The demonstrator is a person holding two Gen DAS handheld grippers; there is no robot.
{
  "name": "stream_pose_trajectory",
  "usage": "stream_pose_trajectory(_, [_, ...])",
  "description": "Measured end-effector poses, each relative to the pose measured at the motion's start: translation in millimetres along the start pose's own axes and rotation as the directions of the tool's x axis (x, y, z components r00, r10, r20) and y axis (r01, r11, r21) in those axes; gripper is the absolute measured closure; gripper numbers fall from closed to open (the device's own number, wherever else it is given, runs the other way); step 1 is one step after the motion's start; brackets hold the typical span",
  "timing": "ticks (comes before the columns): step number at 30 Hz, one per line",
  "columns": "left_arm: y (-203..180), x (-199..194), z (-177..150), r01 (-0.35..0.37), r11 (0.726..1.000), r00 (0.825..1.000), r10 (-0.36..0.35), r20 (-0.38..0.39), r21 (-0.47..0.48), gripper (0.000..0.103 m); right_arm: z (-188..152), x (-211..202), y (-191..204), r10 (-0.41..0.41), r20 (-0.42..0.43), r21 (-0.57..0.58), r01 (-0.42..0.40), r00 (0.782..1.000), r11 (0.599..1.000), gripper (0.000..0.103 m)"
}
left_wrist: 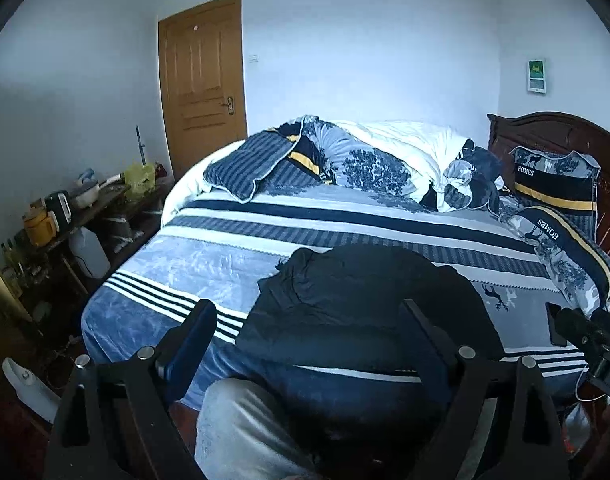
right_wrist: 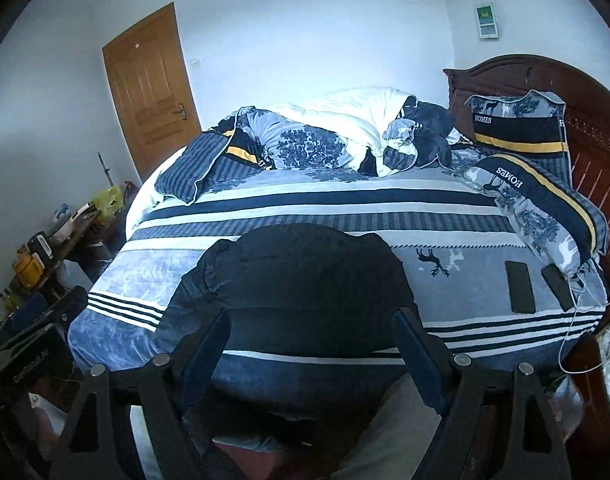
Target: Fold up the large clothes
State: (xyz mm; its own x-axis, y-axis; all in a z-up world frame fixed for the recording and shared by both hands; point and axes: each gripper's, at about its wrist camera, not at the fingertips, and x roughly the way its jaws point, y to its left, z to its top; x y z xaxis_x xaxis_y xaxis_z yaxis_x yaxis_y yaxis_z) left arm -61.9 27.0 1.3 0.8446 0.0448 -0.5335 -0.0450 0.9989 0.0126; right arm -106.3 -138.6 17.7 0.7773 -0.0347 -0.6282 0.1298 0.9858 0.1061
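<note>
A large dark padded jacket [left_wrist: 369,300] lies in a rounded heap at the near edge of the bed [left_wrist: 209,264]. It also shows in the right wrist view [right_wrist: 293,280], hanging partly over the bed's front edge. My left gripper [left_wrist: 309,320] is open and empty, held back from the jacket's near side. My right gripper [right_wrist: 313,332] is open and empty, also short of the jacket's near edge. The right gripper's body shows at the right edge of the left wrist view [left_wrist: 585,332]. The left gripper shows at the left edge of the right wrist view [right_wrist: 33,328].
Two dark phones [right_wrist: 521,286] lie on the bed right of the jacket. Pillows [right_wrist: 545,208] and a bunched duvet [right_wrist: 337,136] fill the far side by the wooden headboard [right_wrist: 585,128]. A cluttered side table [left_wrist: 73,208] stands left. A closed door [left_wrist: 203,84] is behind.
</note>
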Motion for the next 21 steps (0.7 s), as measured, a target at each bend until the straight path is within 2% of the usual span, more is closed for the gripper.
stream_pose_trajectory(21, [-14.7, 1.2, 0.4, 0.002, 1.000, 1.000, -0.002, -0.011, 0.028, 0.012, 1.2, 2.9, 2.8, 0.002, 0.013, -0.016, -0.002, 1.000, 1.000, 0.018])
